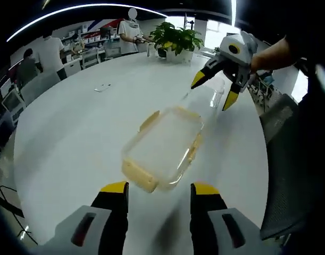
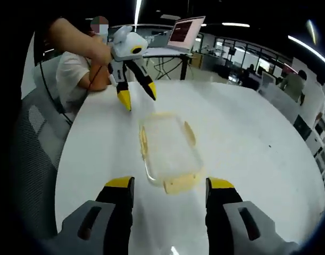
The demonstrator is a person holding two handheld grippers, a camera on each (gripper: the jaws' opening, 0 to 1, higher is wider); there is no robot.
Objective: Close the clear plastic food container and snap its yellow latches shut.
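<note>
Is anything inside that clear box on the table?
Looks empty: the white table shows through the clear container in both views. Neither gripper touches it.

White table (image 1: pixel 72 133), potted plant (image 1: pixel 177 40), laptop (image 2: pixel 183 33).

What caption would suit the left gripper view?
Two open grippers, left and right, flank a clear food container with yellow latches on a white table.

The clear container (image 1: pixel 163 146) (image 2: pixel 169 147) lies flat on the white table (image 1: pixel 72 133) (image 2: pixel 242 133), its lid on. Yellow latches (image 1: pixel 141 179) (image 2: pixel 182 184) stick out at its ends and long sides, flared outward rather than snapped down against the walls.
</note>
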